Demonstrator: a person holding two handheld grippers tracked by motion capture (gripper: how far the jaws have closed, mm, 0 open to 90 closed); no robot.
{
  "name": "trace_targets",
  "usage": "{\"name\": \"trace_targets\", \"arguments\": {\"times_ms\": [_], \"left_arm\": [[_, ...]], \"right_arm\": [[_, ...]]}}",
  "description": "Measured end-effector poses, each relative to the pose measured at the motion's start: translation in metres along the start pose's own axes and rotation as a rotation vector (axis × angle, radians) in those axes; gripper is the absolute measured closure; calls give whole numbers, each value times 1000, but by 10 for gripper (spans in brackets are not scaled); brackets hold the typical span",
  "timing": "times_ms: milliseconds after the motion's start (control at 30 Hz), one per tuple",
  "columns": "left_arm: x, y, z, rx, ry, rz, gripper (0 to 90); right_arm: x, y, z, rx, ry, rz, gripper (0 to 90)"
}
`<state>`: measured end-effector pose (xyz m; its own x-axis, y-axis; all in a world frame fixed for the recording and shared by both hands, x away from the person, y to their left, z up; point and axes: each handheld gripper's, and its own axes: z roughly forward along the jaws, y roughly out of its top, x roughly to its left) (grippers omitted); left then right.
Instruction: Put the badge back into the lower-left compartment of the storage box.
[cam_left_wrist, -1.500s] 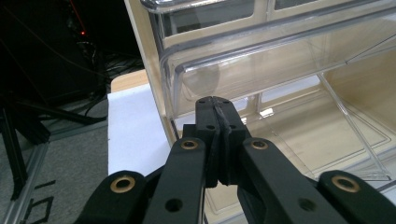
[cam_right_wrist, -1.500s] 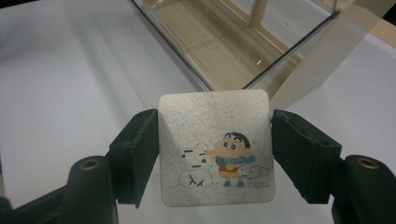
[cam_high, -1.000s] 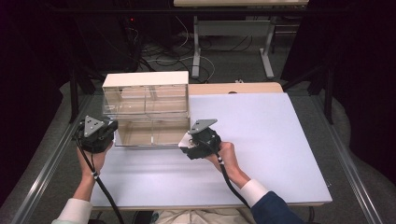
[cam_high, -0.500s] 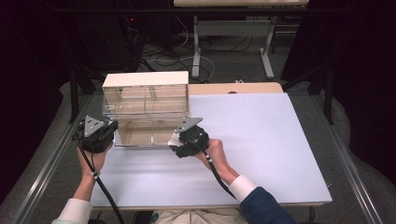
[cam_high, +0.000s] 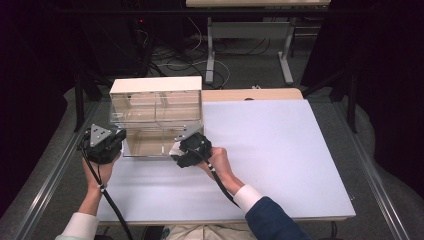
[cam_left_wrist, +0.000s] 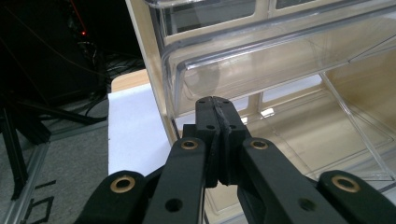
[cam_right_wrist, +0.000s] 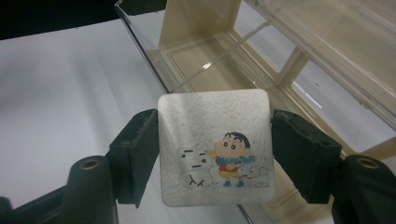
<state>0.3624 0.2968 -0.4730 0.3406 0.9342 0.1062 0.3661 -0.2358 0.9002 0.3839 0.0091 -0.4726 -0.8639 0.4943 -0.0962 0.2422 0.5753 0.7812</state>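
Observation:
A small cream drawer cabinet (cam_high: 155, 86) with clear plastic drawers stands at the table's back left. Its bottom drawer (cam_high: 145, 144) is pulled out toward me and looks empty. My left gripper (cam_high: 118, 139) is shut with nothing between its jaws, at the drawer's front left corner. In the left gripper view its tips (cam_left_wrist: 214, 108) meet just before the clear drawer front (cam_left_wrist: 261, 70). My right gripper (cam_right_wrist: 215, 140) is shut on a white square packet (cam_right_wrist: 212, 144) printed with a cartoon boy and a dog. It hovers at the drawer's front right corner (cam_high: 179, 148), over the drawer's clear rim (cam_right_wrist: 140, 32).
The white table top (cam_high: 280, 150) stretches wide to the right of the cabinet. A wooden board (cam_high: 250, 94) lies behind it. Metal rails (cam_high: 45, 185) run along the table's left side, and another table's legs and cables (cam_high: 210, 55) stand on the floor beyond.
My right gripper has carried the white packet leftward to the open drawer's front right corner. The left gripper has stayed in place.

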Motion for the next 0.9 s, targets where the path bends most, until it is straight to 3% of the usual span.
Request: {"name": "trace_targets", "arguments": {"times_ms": [233, 900], "left_arm": [[0, 0, 0, 0, -1, 0, 900], [1, 0, 0, -2, -4, -7, 900]], "right_arm": [[4, 5, 9, -6, 1, 13, 331], [12, 29, 37, -18, 16, -17, 331]]}}
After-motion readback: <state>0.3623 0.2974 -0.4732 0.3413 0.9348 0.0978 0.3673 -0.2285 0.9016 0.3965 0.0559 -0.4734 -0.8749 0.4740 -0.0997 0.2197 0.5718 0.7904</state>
